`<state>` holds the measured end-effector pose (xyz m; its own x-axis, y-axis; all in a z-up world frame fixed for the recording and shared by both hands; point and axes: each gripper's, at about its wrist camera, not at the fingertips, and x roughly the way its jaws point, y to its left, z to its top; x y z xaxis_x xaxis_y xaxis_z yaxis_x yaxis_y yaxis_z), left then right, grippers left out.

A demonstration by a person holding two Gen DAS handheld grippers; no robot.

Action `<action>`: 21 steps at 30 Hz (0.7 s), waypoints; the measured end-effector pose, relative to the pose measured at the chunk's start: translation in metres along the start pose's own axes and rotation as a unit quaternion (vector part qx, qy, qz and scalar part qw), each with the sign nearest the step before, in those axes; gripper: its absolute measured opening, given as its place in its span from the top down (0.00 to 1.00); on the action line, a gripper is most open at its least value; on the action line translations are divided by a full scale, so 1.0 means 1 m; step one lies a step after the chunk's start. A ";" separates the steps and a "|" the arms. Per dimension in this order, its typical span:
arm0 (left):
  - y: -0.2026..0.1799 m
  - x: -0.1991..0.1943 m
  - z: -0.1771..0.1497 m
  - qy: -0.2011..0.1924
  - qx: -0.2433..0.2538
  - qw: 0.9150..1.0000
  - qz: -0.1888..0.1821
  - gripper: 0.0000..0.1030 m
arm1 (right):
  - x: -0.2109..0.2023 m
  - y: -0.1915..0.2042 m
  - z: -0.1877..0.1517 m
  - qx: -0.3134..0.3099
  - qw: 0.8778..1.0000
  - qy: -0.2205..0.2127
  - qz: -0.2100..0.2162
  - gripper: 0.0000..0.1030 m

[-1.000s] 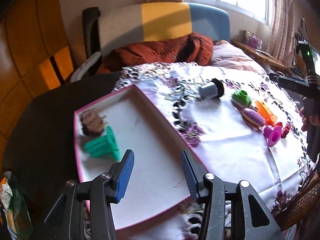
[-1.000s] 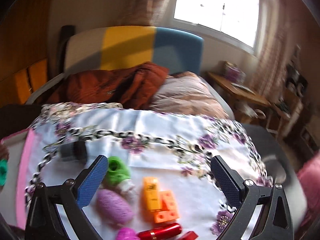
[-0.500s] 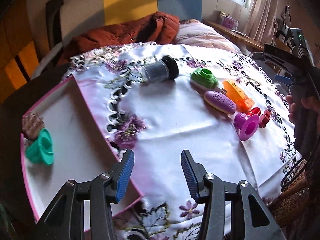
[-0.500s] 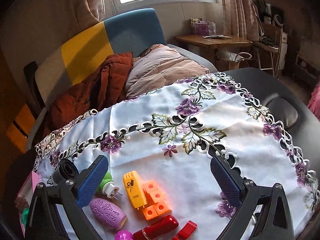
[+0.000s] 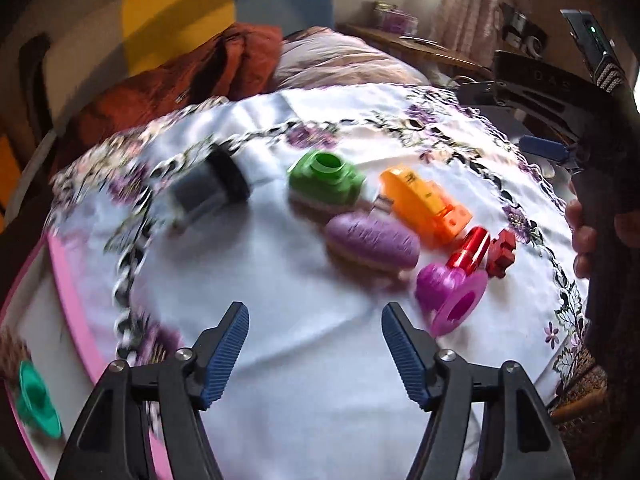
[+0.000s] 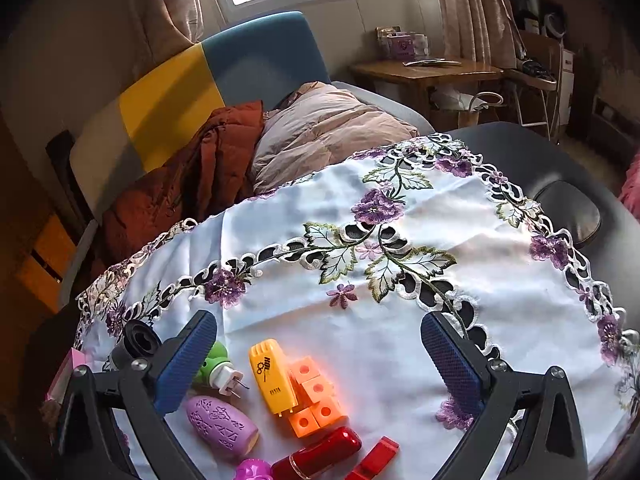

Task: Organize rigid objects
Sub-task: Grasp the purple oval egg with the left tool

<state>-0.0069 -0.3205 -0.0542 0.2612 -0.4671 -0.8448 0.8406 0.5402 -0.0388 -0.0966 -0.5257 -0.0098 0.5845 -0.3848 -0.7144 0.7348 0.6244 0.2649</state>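
Small rigid objects lie on the white embroidered cloth: a grey-black cylinder (image 5: 208,192), a green plug piece (image 5: 324,178), a purple oval (image 5: 372,242), an orange block piece (image 5: 424,204), a red tube (image 5: 470,248) and a magenta spool (image 5: 452,298). My left gripper (image 5: 315,350) is open and empty above the cloth, short of the purple oval. My right gripper (image 6: 318,364) is open and empty, with the orange piece (image 6: 276,378), purple oval (image 6: 222,426) and red tube (image 6: 320,454) below it. The right gripper also shows at the right edge of the left wrist view (image 5: 560,120).
A pink-rimmed white tray (image 5: 68,292) at the left holds a teal spool (image 5: 36,400) and a brownish object. A sofa with a rust jacket (image 6: 192,184) and pink quilt stands behind the table. Dark table edge (image 6: 540,160) lies right of the cloth.
My left gripper has swung right, from over the tray to over the cloth near the loose objects, and its jaws have opened wider. The right gripper has tilted, still open.
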 end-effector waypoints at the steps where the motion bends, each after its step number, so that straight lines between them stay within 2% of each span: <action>1: -0.004 0.006 0.008 0.001 0.015 1.000 -0.006 0.27 | 0.000 0.000 0.000 0.001 1.000 0.001 0.001 0.00; 4: -0.013 0.022 0.025 0.012 0.043 0.999 -0.019 0.21 | 0.002 0.000 0.000 0.003 1.000 0.007 0.005 0.00; 10: -0.022 0.056 0.044 0.046 0.054 0.997 -0.043 0.18 | 0.005 -0.004 0.001 0.012 1.000 0.012 0.010 0.00; 13: -0.028 0.067 0.051 0.050 0.066 0.996 -0.037 0.13 | 0.006 -0.008 0.002 0.023 1.000 0.015 0.013 0.00; 16: -0.034 0.081 0.054 0.063 0.068 0.995 -0.044 0.14 | 0.008 -0.011 0.003 0.031 0.999 0.019 0.014 0.00; 17: -0.033 0.085 0.052 0.067 0.064 0.995 -0.048 0.20 | 0.009 -0.011 0.002 0.032 0.999 0.020 0.013 0.00; 18: -0.032 0.085 0.050 0.061 0.056 0.995 -0.057 0.25 | 0.010 -0.012 0.002 0.033 0.999 0.021 0.011 0.00; 21: -0.022 0.076 0.044 0.042 0.027 0.996 -0.070 0.25 | 0.012 -0.015 0.002 0.040 0.999 0.025 0.012 0.00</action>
<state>0.0154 -0.3986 -0.0944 0.1003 -0.4734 -0.8751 0.8911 0.4340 -0.1327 -0.1002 -0.5416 -0.0210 0.5854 -0.3353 -0.7381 0.7474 0.5760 0.3311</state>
